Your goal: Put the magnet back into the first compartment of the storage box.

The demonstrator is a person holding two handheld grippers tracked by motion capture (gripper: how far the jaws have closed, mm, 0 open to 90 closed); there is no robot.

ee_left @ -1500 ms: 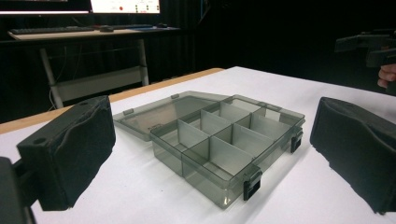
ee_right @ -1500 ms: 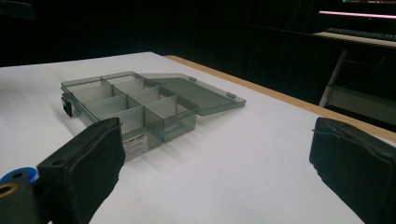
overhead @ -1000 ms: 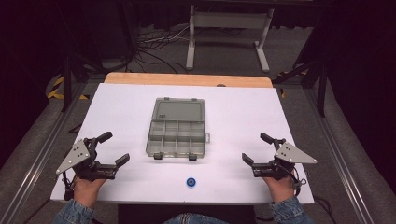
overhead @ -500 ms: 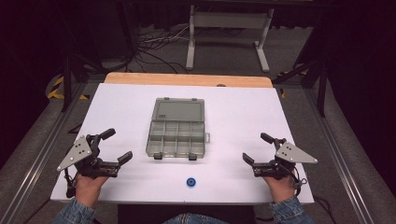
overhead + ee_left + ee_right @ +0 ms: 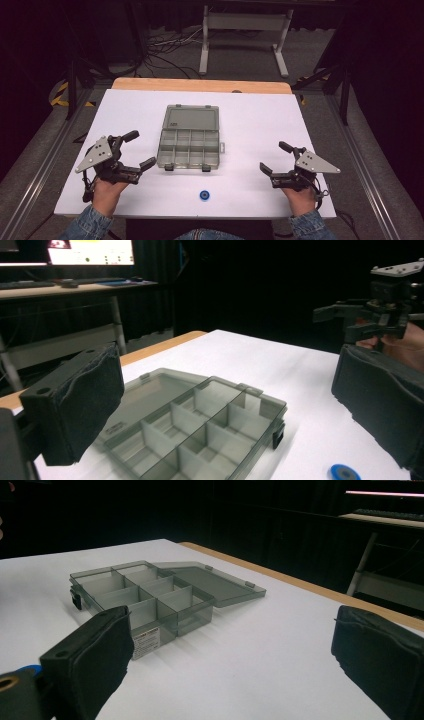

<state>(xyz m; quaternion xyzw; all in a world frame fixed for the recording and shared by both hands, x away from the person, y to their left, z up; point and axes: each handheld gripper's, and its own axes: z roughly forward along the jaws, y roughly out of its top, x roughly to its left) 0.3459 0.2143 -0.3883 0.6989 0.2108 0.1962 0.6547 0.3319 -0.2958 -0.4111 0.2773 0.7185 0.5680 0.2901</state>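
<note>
A smoky clear compartment box (image 5: 190, 145) lies at the table's middle with its lid (image 5: 193, 118) folded open toward the far side; its compartments look empty. In front of it lies a small blue ring-shaped disc (image 5: 204, 195). My left gripper (image 5: 142, 148) hovers open just left of the box, nothing between its jaws. My right gripper (image 5: 272, 157) is open too, farther off at the right. The left gripper view has the box (image 5: 200, 430), the disc (image 5: 345, 472) and the right gripper (image 5: 372, 320) beyond. The right gripper view looks across the box (image 5: 150, 592).
The white tabletop (image 5: 260, 115) ends in a wooden strip (image 5: 200, 85) at the far edge. Beyond it stand a metal frame (image 5: 245, 30) and cables on a dark floor. A desk with a lit monitor (image 5: 90, 250) is in the background.
My left gripper has shifted a little to the right, toward the box. The right gripper, box and disc have stayed put.
</note>
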